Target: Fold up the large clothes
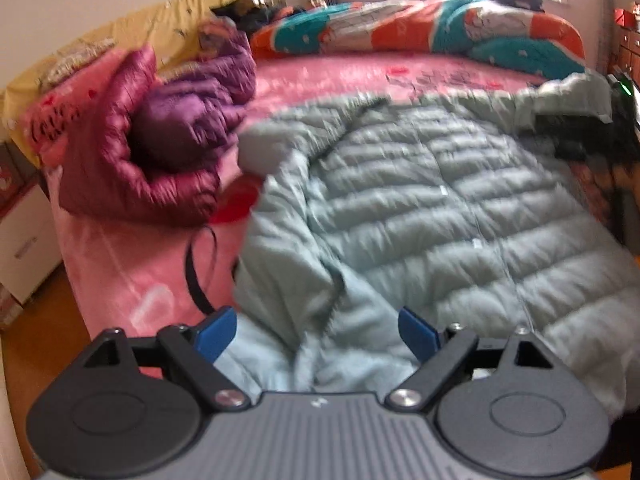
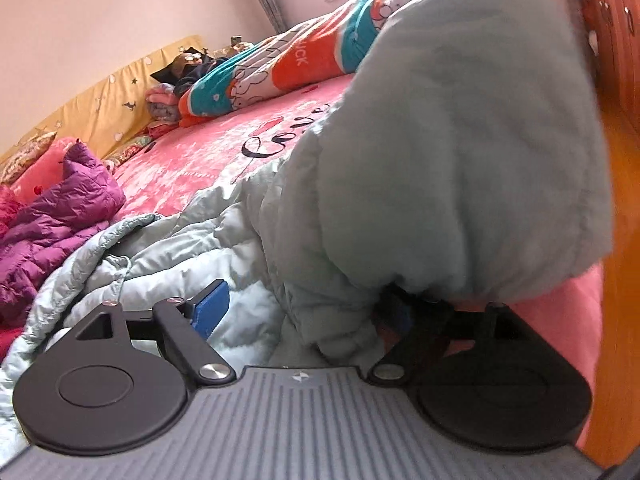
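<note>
A pale grey-green quilted down jacket [image 1: 460,216] lies spread on the pink bed [image 1: 344,76]. My left gripper [image 1: 316,334] is open, its blue pads [image 1: 216,336] wide apart over the jacket's near hem and lining. In the right wrist view the same jacket [image 2: 460,160] bulges up close to the camera, a big fold of it draped over the right finger. My right gripper [image 2: 308,312] looks open: the left blue pad [image 2: 210,308] shows, the right one is hidden under fabric.
A purple and a maroon down jacket [image 1: 172,136] lie piled at the bed's left, also in the right wrist view [image 2: 60,216]. A folded orange-teal quilt [image 1: 420,28] lies along the far side. White cabinet [image 1: 24,240] left; wooden floor [image 2: 616,240] right.
</note>
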